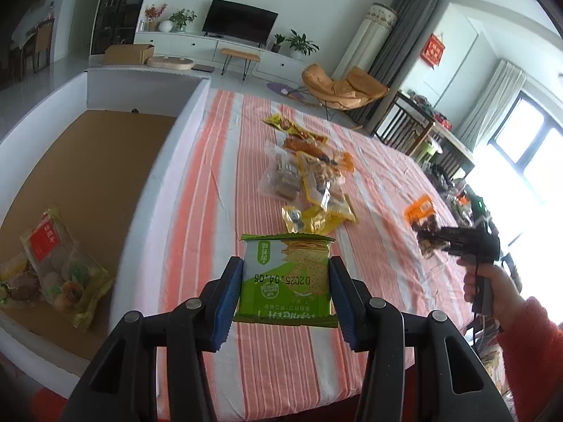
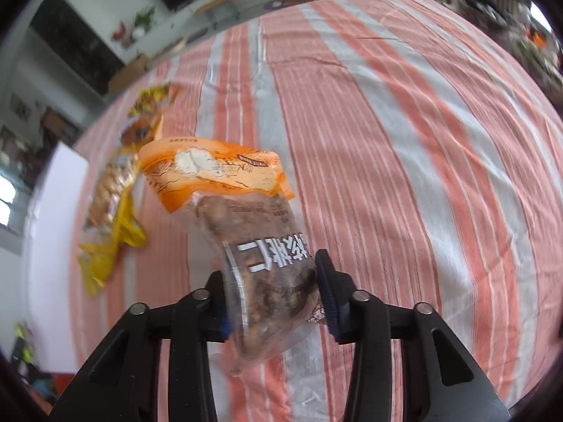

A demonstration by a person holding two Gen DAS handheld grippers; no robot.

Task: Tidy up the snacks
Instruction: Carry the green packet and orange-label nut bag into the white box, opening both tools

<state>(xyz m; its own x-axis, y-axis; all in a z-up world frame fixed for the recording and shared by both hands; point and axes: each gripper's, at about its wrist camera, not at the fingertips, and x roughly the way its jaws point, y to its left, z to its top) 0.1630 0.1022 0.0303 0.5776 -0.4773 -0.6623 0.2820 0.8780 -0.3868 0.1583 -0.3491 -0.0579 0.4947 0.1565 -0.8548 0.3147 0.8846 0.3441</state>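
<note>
Left hand-held gripper (image 1: 285, 293) nearest the lens, pitched down over the striped tabletop (image 1: 218, 211). Blue pads (image 1: 230, 293) clamp both side edges of a green cracker pack (image 1: 286, 277); the pack sits upright between them, print upside down in the left wrist view, held above the cloth.

Left of the green cracker pack: a white-walled box (image 1: 183, 130) with a brown cardboard floor. A clear bag of wrapped sweets (image 1: 58, 267) lies in its near corner, next to smaller loose packets.

Just beyond the green cracker pack: a pile of yellow and clear snack bags (image 1: 309, 179) on the tabletop, stretching away from the camera.

Right of the green cracker pack: the person's right hand (image 1: 487, 283), red sleeve, fist around the handle, gripper pointing in towards the pile from the right. The right hand-held gripper (image 2: 272, 299) is closed on a clear bag with an orange top (image 2: 246, 232) holding dark brown pieces. In the right wrist view the pads grip the bag's lower end and the orange top leans away to the upper left, off the cloth. Frame is motion-blurred. The left pad is mostly hidden behind the bag.

Far behind the green cracker pack: tan lounge chair (image 1: 343, 86), white TV cabinet with a dark screen (image 1: 239, 21).
</note>
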